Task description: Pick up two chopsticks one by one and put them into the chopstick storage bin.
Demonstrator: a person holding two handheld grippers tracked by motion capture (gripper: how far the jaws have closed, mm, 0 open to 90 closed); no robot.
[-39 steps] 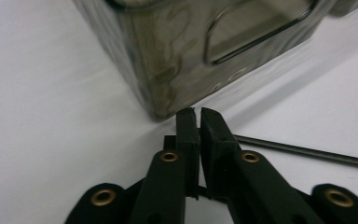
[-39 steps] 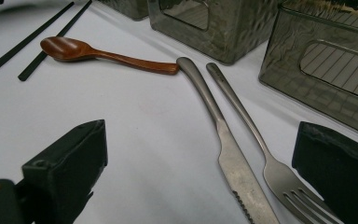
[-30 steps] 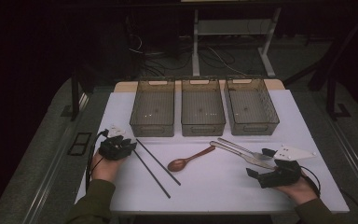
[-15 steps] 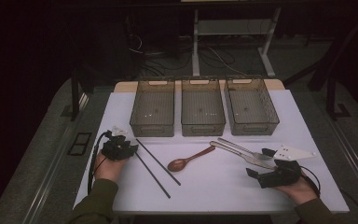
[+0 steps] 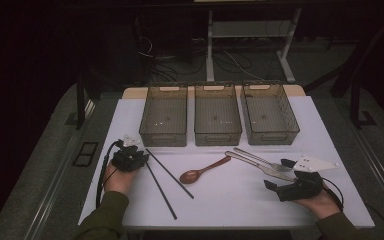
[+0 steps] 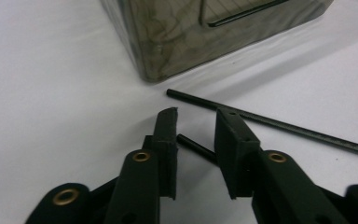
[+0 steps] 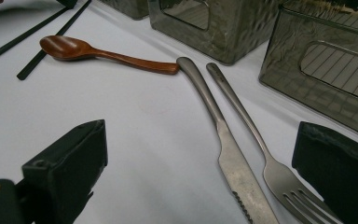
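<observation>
In the high view the left gripper [image 5: 141, 156] sits at nine o'clock on the counter [image 5: 230, 200], over the top end of the nearer chopstick [image 5: 161, 191]; since the earlier frame it has barely shifted. In the left gripper view its jaws have just been closing and straddle that thin, stiff, slippery chopstick [image 6: 196, 148] without pinching it; take it near this end. In the right gripper view the right gripper [image 7: 205, 172] gapes, released, around the knife [image 7: 223, 149] and fork [image 7: 261, 158].

Chopstick [image 6: 196, 147]: near end hidden behind the right jaw, lower centre.
Fork [image 7: 279, 179]: tines cut off by bottom edge.
Knife [image 7: 235, 172]: blade tip cut off by bottom edge.
</observation>
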